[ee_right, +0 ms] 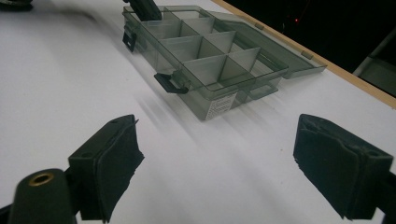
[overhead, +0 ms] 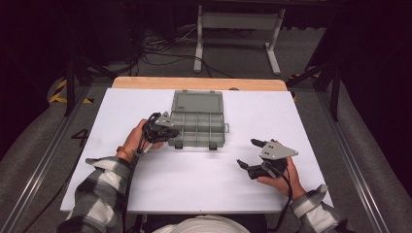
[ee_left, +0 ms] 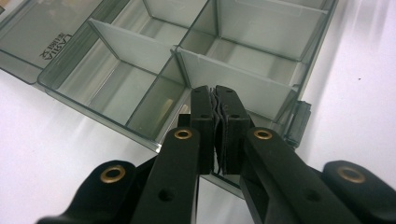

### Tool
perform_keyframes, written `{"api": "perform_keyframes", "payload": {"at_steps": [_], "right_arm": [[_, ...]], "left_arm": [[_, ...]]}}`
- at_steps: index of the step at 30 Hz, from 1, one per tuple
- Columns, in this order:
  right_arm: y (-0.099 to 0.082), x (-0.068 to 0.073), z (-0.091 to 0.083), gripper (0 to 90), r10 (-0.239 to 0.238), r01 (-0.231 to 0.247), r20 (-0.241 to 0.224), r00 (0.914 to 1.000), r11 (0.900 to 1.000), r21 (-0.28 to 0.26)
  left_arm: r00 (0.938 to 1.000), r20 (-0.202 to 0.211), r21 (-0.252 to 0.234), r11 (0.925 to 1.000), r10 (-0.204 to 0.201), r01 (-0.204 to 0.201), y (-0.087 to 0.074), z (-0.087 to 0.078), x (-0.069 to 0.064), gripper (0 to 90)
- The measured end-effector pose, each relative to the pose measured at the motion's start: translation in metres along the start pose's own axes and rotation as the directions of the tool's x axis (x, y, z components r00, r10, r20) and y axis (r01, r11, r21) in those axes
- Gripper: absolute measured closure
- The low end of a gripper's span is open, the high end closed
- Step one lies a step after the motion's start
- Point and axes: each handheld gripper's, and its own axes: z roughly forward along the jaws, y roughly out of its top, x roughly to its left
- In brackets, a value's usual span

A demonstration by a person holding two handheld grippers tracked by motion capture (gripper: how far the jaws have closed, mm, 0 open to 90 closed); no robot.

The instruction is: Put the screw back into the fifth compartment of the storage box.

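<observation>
Clear grey plastic organizer box (overhead: 198,125) lying open near the middle of the white desk (overhead: 145,179), hinged lid (overhead: 197,102) folded flat on the far side, divided compartments all bare inside. Left tool (overhead: 171,132) at the box's left front corner, jaws pressed together; in the left gripper view, pads meeting face to face just over the near wall of the box (ee_left: 140,79), beside a small latch (ee_left: 299,122) on the rim, whether pinching the wall itself not clear. Right tool (overhead: 248,154) well apart from the box, low over bare desk to the right and nearer the person, jaws spread wide with nothing between them. From the right gripper view, box (ee_right: 210,60) straight ahead across open desk, dark latch (ee_right: 169,84) and a printed label (ee_right: 222,106) on its facing side.
</observation>
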Motion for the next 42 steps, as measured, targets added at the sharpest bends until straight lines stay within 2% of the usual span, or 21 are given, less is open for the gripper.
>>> {"api": "perform_keyframes", "payload": {"at_steps": [8, 12, 17, 20, 23, 26, 27, 28, 29, 30, 31, 34, 38, 39, 40, 42], "right_arm": [[0.003, 0.001, 0.004, 14.5, -0.012, 0.012, -0.015, 0.9998, 0.9999, -0.002], [0.004, 0.000, 0.005, 14.5, -0.013, 0.013, -0.017, 0.9998, 0.9999, -0.003], [0.005, 0.000, 0.006, 14.5, -0.017, 0.017, -0.019, 0.9997, 0.9998, -0.002], [0.005, -0.001, 0.007, 14.4, -0.013, 0.013, -0.016, 0.9998, 0.9999, -0.002], [0.005, -0.002, 0.007, 14.5, -0.006, 0.006, -0.010, 0.9999, 1.0000, 0.007], [0.005, -0.005, 0.007, 14.9, 0.002, -0.002, 0.004, 1.0000, 1.0000, 0.005], [0.005, -0.006, 0.006, 15.1, 0.007, -0.007, 0.011, 0.9999, 1.0000, 0.004], [0.005, -0.006, 0.006, 15.1, 0.007, -0.007, 0.011, 0.9999, 1.0000, 0.004], [0.005, -0.007, 0.006, 15.3, 0.013, -0.013, 0.018, 0.9998, 0.9999, 0.003], [0.006, -0.009, 0.005, 16.0, 0.033, -0.033, 0.022, 0.9992, 0.9994, 0.005], [0.007, -0.010, 0.005, 16.2, 0.040, -0.040, 0.021, 0.9990, 0.9992, 0.001], [0.009, -0.012, 0.003, 17.0, 0.037, -0.036, 0.044, 0.9984, 0.9993, -0.009], [0.009, -0.016, 0.003, 17.4, 0.052, -0.052, 0.056, 0.9970, 0.9986, -0.011], [0.009, -0.017, 0.003, 17.4, 0.049, -0.049, 0.061, 0.9969, 0.9988, -0.008], [0.011, -0.018, 0.004, 17.8, 0.041, -0.042, 0.079, 0.9960, 0.9991, 0.002], [0.011, -0.020, 0.006, 18.0, 0.032, -0.034, 0.097, 0.9948, 0.9993, 0.016]], "left_arm": [[1.0000, -0.008, -0.044, 0.9990, -0.003, 0.002, -0.003, -0.010, -0.003, 87.7], [0.9994, -0.031, -0.057, 0.9983, -0.015, 0.013, -0.003, -0.013, -0.004, 83.9], [0.9994, -0.033, -0.090, 0.9959, -0.013, 0.010, -0.004, -0.020, -0.006, 83.9], [0.9981, -0.060, -0.103, 0.9947, -0.010, 0.004, -0.004, -0.027, -0.009, 81.0], [0.9965, -0.082, -0.135, 0.9908, -0.018, 0.007, -0.006, -0.037, -0.014, 77.8], [0.9932, -0.114, -0.166, 0.9862, -0.023, 0.003, -0.011, -0.047, -0.022, 70.8], [0.9903, -0.138, -0.175, 0.9846, -0.019, -0.005, -0.015, -0.052, -0.025, 69.3], [0.9903, -0.138, -0.175, 0.9846, -0.019, -0.005, -0.015, -0.052, -0.025, 65.3], [0.9868, -0.160, -0.176, 0.9843, -0.021, -0.007, -0.019, -0.055, -0.027, 65.3], [0.9817, -0.188, -0.185, 0.9828, -0.029, -0.006, -0.023, -0.059, -0.031, 57.8], [0.9818, -0.187, -0.201, 0.9795, -0.036, -0.002, -0.028, -0.062, -0.033, 55.1], [0.9806, -0.192, -0.209, 0.9778, -0.041, 0.000, -0.036, -0.067, -0.038, 52.3], [0.9756, -0.208, -0.225, 0.9741, -0.071, 0.023, -0.045, -0.071, -0.041, 38.9], [0.9675, -0.240, -0.225, 0.9741, -0.080, 0.025, -0.050, -0.073, -0.042, 38.9], [0.9654, -0.246, -0.227, 0.9734, -0.087, 0.029, -0.052, -0.073, -0.042, 33.4], [0.9650, -0.239, -0.236, 0.9704, -0.107, 0.049, -0.054, -0.074, -0.041, 25.8]]}}
